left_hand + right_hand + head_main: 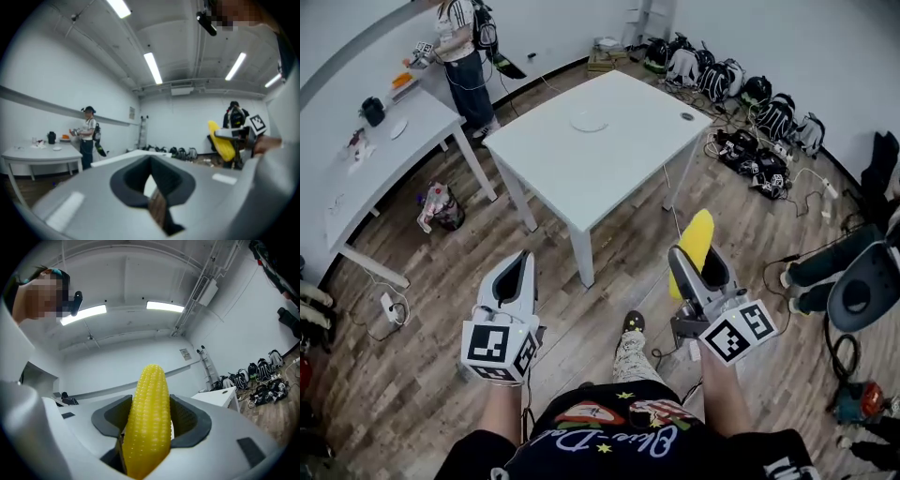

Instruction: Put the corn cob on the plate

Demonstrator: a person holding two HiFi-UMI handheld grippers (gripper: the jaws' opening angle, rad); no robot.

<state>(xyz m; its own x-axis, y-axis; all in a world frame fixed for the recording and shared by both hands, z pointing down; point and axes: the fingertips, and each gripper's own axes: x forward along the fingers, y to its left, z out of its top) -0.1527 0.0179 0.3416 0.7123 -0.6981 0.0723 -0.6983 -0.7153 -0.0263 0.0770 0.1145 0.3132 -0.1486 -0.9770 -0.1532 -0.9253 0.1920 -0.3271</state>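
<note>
The yellow corn cob point(696, 238) stands upright between the jaws of my right gripper point(699, 261), which is shut on it and held in the air above the wooden floor. In the right gripper view the corn cob point(149, 413) fills the middle, pinched by the dark pads point(190, 420). My left gripper point(517, 274) is level with it to the left, shut and holding nothing. The pale plate point(589, 123) lies on the white table point(581, 173) well ahead of both grippers. The left gripper view shows the corn cob point(220, 140) off to its right.
A second white table point(384, 150) with small items stands at the left, and a person point(464, 52) works beside it. Backpacks and cables point(750, 103) line the far right wall. A dark chair point(862, 291) is at the right, and a bag point(441, 206) lies on the floor.
</note>
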